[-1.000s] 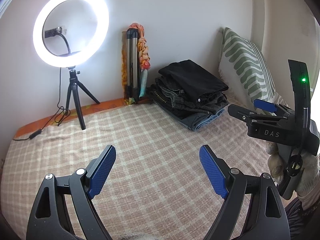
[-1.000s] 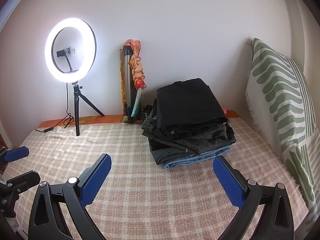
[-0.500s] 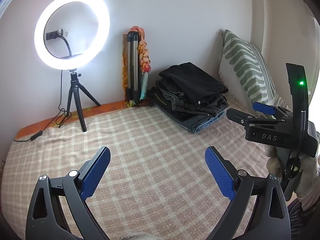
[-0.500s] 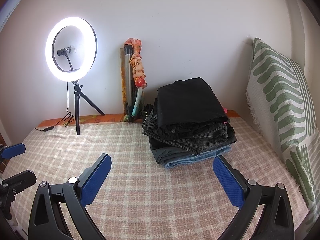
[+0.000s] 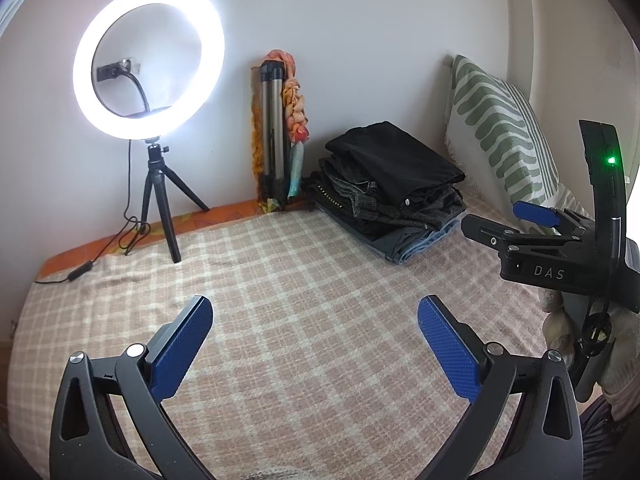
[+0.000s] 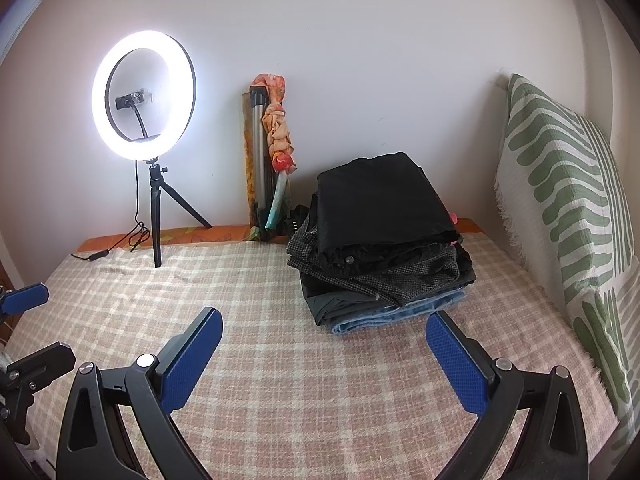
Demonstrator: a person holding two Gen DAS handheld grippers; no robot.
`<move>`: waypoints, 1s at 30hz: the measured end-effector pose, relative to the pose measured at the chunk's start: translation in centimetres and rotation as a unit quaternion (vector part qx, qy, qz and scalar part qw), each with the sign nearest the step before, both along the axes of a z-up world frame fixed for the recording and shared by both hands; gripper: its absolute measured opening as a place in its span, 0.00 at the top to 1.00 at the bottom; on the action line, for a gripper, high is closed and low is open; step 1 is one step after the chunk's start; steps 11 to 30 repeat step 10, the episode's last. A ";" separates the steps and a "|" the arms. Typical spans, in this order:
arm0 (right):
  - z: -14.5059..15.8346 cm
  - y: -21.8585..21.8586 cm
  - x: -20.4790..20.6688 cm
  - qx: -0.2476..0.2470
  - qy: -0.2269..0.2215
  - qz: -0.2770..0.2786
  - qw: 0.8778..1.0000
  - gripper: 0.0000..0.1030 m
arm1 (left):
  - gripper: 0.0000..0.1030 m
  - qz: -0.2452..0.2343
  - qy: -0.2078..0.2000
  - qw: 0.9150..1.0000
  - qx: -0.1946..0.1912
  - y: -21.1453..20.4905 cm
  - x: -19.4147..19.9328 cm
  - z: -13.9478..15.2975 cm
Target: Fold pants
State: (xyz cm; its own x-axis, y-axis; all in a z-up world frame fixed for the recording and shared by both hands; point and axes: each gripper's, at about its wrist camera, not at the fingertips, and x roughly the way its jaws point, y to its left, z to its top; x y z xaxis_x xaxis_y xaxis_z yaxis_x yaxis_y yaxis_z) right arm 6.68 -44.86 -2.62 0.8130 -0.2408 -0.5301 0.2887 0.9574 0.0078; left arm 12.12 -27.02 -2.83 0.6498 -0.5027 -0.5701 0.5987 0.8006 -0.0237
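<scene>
Checked pink bedspread [image 6: 320,380] carries soft, limp stacked dark pants [image 6: 380,240] at its far edge; I'd pinch a waistband, left gripper [image 5: 316,344] just opened wide, right gripper [image 6: 324,352] spread, both empty.

We see a plain white wall [image 6: 360,60], a lit white ring light on a black tripod [image 6: 144,96], a bed under a pink-and-cream checked blanket [image 6: 320,380], and a green-striped white pillow [image 6: 560,184].

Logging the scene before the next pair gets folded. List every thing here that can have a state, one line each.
left hand-held gripper: open, its jaws have just been opening, nothing between them.
right hand-held gripper: open, empty.
stack of pants: folded, piled on the bed.
ring light: switched on, upright on its tripod.
pillow: propped upright at the bed's right edge.
blanket: spread flat.
</scene>
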 end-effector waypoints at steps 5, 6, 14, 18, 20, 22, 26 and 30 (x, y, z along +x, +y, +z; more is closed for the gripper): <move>0.0 0.0 0.1 0.002 0.000 0.001 1.000 0.00 | 0.01 0.000 -0.012 1.000 -0.003 0.1 -0.2 0.0; 0.0 0.0 0.0 0.003 0.001 0.001 1.000 0.00 | 0.01 0.000 -0.015 1.000 -0.003 0.2 -0.3 0.0; -0.1 0.0 0.1 0.004 0.001 0.002 1.000 0.00 | 0.01 0.001 -0.011 1.000 -0.003 0.3 -0.2 0.2; -0.1 0.0 0.1 0.004 0.001 0.002 1.000 0.00 | 0.01 0.001 -0.011 1.000 -0.003 0.3 -0.2 0.2; -0.1 0.0 0.1 0.004 0.001 0.002 1.000 0.00 | 0.01 0.001 -0.011 1.000 -0.003 0.3 -0.2 0.2; -0.1 0.0 0.1 0.004 0.001 0.002 1.000 0.00 | 0.01 0.001 -0.011 1.000 -0.003 0.3 -0.2 0.2; -0.1 0.0 0.1 0.004 0.001 0.002 1.000 0.00 | 0.01 0.001 -0.011 1.000 -0.003 0.3 -0.2 0.2; -0.1 0.0 0.1 0.004 0.001 0.002 1.000 0.00 | 0.01 0.001 -0.011 1.000 -0.003 0.3 -0.2 0.2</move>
